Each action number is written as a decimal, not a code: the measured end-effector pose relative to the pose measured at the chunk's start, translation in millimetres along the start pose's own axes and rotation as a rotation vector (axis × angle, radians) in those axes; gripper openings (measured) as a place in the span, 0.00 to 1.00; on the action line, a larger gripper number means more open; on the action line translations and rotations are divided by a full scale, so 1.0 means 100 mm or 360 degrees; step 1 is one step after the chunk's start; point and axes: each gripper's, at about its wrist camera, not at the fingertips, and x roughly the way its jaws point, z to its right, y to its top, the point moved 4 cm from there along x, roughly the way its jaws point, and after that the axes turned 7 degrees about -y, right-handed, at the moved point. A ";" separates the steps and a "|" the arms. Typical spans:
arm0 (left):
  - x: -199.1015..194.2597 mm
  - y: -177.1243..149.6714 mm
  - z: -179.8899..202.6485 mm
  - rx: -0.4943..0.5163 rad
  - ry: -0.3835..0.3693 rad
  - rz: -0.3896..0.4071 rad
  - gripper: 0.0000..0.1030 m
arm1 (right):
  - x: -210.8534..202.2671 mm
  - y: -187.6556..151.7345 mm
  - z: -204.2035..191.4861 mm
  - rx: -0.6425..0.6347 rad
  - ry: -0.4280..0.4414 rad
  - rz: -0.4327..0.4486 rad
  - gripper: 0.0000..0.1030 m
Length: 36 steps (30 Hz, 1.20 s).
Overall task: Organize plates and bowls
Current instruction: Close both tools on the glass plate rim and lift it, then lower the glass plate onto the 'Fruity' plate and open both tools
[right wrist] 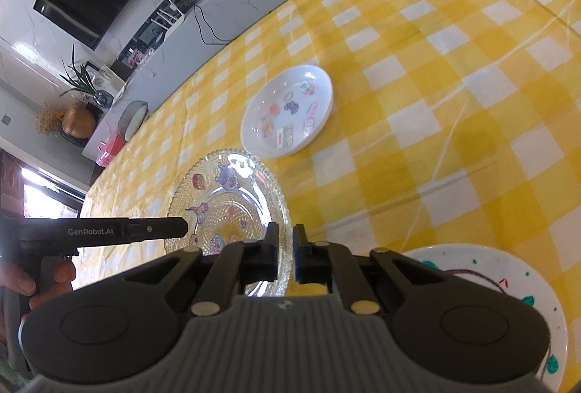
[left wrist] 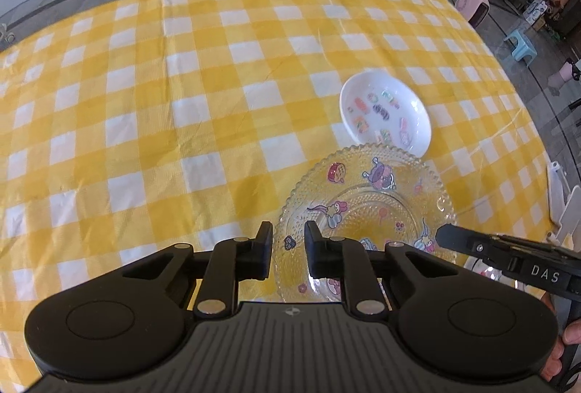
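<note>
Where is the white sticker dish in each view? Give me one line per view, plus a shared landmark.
Left wrist view: white dish, right of centre, just beyond the glass plate.
Right wrist view: white dish, at centre, beyond and right of the glass plate.
Shared landmark: the glass plate.

On the checked tablecloth (left wrist: 145,102) the glass plate (left wrist: 366,207) lies nearest the two grippers, with the small dish (left wrist: 386,113) just behind it, their rims close together or touching. The left gripper (left wrist: 288,249) straddles the glass plate's left rim, and the right gripper (right wrist: 285,253) straddles its opposite rim. In the right wrist view a third plate (right wrist: 508,287) lies to the right of the glass plate, apart from it and nearer the camera.
</note>
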 end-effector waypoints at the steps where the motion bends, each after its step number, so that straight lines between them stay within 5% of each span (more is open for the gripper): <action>1: -0.02 0.01 0.03 0.0007 0.0003 0.0009 0.18 | -0.02 0.00 0.00 0.0008 0.0002 0.0008 0.05; 18: -0.22 -0.04 0.71 0.0086 -0.0024 0.0112 0.15 | -0.62 0.01 0.40 0.0197 0.0042 0.0096 0.05; 36: -0.08 -0.54 1.46 0.0027 -0.0137 0.0095 0.13 | -1.22 -0.15 1.13 0.0271 -0.0100 0.0034 0.06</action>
